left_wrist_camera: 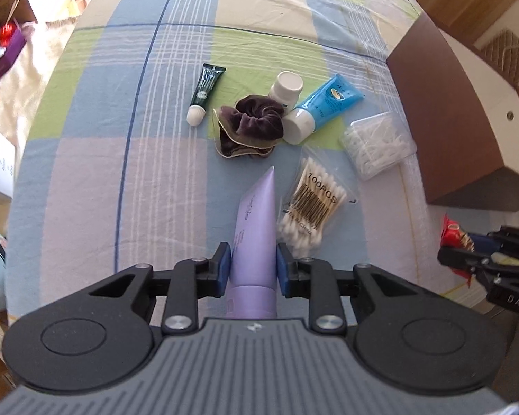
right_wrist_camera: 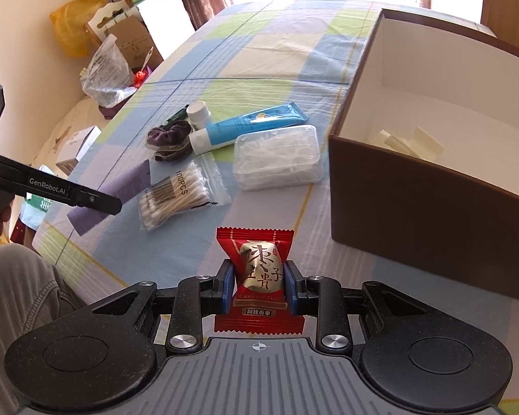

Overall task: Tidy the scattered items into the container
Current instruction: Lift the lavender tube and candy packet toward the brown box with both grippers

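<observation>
Lilac tube (left_wrist_camera: 254, 228) pinched by left gripper (left_wrist_camera: 253, 268); right gripper (right_wrist_camera: 259, 285) clamps red candy packet (right_wrist_camera: 257, 269), presumably both bound for brown box (right_wrist_camera: 415, 200).

Bedsheet (left_wrist_camera: 97, 159): plaid of pale blue, lime green, cream, lilac, thin white and navy lines. Held tube (left_wrist_camera: 254, 228): lavender. Snack packet (right_wrist_camera: 257, 269): red, gold centre. Scrunchie (left_wrist_camera: 251, 124): dark purple velvet. Small tube (left_wrist_camera: 206, 86): dark green, white cap. Larger tube (left_wrist_camera: 323, 103): bright blue, white cap. Box (right_wrist_camera: 425, 207): brown outside, white inside. Gripper pads (left_wrist_camera: 225, 269): blue on black.
</observation>
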Demonstrator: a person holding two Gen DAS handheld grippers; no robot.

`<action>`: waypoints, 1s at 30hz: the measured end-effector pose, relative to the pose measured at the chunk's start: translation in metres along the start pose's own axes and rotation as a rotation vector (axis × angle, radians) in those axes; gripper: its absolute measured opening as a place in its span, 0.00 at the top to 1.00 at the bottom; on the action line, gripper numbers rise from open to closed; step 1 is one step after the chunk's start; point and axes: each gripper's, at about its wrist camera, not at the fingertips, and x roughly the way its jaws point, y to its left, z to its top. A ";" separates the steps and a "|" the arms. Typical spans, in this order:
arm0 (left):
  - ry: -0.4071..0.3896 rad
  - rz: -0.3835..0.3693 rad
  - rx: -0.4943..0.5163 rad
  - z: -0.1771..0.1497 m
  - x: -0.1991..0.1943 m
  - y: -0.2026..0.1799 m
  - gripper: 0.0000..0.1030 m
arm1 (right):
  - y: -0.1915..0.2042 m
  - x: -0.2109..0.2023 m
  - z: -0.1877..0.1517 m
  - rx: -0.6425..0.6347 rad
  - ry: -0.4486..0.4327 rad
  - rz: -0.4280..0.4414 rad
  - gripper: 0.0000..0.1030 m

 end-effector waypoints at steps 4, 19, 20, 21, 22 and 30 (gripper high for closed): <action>0.067 0.059 0.005 -0.004 0.020 -0.003 0.78 | -0.005 -0.001 -0.001 0.030 0.005 0.003 0.69; -0.112 -0.095 -0.160 -0.012 0.001 0.016 0.78 | -0.012 -0.001 -0.003 0.075 0.019 0.018 0.69; -0.119 -0.105 -0.177 -0.010 -0.004 0.017 0.79 | -0.012 -0.001 -0.003 0.080 0.019 0.022 0.69; -0.126 -0.114 -0.190 -0.008 -0.008 0.018 0.79 | -0.012 -0.002 -0.003 0.085 0.020 0.025 0.69; -0.127 -0.119 -0.191 -0.006 -0.010 0.018 0.79 | -0.012 -0.002 -0.002 0.090 0.020 0.028 0.69; -0.079 -0.174 -0.304 -0.004 -0.010 0.028 0.79 | -0.018 -0.007 -0.002 0.147 0.014 0.056 0.69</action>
